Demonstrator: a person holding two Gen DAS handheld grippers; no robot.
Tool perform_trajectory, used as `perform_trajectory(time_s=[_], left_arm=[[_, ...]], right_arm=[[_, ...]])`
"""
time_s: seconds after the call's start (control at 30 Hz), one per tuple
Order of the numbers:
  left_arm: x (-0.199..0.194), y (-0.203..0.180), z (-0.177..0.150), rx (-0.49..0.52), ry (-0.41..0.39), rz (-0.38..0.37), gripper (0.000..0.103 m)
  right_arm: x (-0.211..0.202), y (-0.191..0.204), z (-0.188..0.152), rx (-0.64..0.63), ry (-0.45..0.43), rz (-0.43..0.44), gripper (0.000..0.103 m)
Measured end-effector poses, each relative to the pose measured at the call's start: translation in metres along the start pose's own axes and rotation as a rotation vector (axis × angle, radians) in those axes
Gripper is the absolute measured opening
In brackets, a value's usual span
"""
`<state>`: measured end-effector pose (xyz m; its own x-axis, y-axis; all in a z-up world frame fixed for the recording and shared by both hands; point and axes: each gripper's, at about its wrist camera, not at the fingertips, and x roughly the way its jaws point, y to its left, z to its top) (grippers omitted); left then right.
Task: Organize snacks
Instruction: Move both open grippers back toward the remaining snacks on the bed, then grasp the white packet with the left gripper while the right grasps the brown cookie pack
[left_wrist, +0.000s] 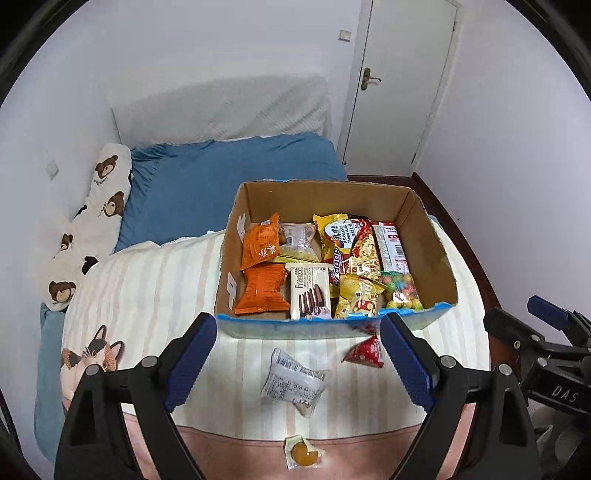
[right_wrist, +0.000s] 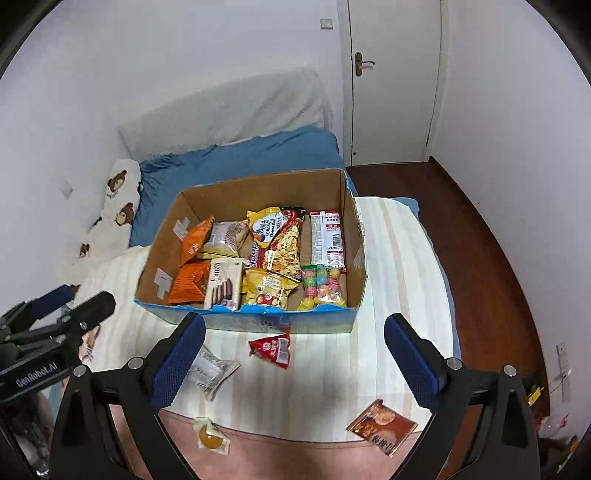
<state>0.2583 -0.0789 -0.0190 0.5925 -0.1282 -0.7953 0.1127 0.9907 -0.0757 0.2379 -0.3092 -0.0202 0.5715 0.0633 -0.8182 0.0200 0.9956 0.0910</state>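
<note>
A cardboard box (left_wrist: 436, 254) (right_wrist: 352, 229) stands on the bed, filled with several snack packs. Loose on the striped blanket in front of it lie a white packet (left_wrist: 293, 384) (right_wrist: 210, 371), a red triangular packet (left_wrist: 365, 352) (right_wrist: 271, 349), a small clear packet with an orange sweet (left_wrist: 303, 452) (right_wrist: 210, 435) and a brown cracker packet (right_wrist: 382, 426). My left gripper (left_wrist: 297, 363) is open and empty above the white packet. My right gripper (right_wrist: 293, 363) is open and empty above the red packet. Each gripper shows at the edge of the other's view.
The bed has a blue sheet (left_wrist: 221, 184), a bear-print pillow (left_wrist: 99, 206) against the left wall and a cat-print patch (left_wrist: 92, 354). A white door (right_wrist: 395, 81) and dark wooden floor (right_wrist: 480, 240) lie to the right of the bed.
</note>
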Motion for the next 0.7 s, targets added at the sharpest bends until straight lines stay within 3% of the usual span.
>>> perform_trajectory(time_s=[0.2, 0.37, 0.6, 0.7], left_arm=[[-0.001, -0.001, -0.025, 0.002, 0.044, 0.005, 0.091], [0.022, 0.006, -0.062, -0.011, 0.141, 0.035, 0.091], [0.089, 0.029, -0.109, -0.173, 0.373, -0.004, 0.091], [0.123, 0.042, -0.113, -0.3, 0.449, -0.038, 0.091]], right_arm=[[-0.01, -0.017, -0.029, 0.062, 0.03, 0.024, 0.1], [0.012, -0.061, -0.073, 0.189, 0.128, 0.013, 0.1], [0.062, -0.138, -0.122, 0.376, 0.255, -0.071, 0.1], [0.095, -0.165, -0.137, 0.456, 0.322, -0.071, 0.1]])
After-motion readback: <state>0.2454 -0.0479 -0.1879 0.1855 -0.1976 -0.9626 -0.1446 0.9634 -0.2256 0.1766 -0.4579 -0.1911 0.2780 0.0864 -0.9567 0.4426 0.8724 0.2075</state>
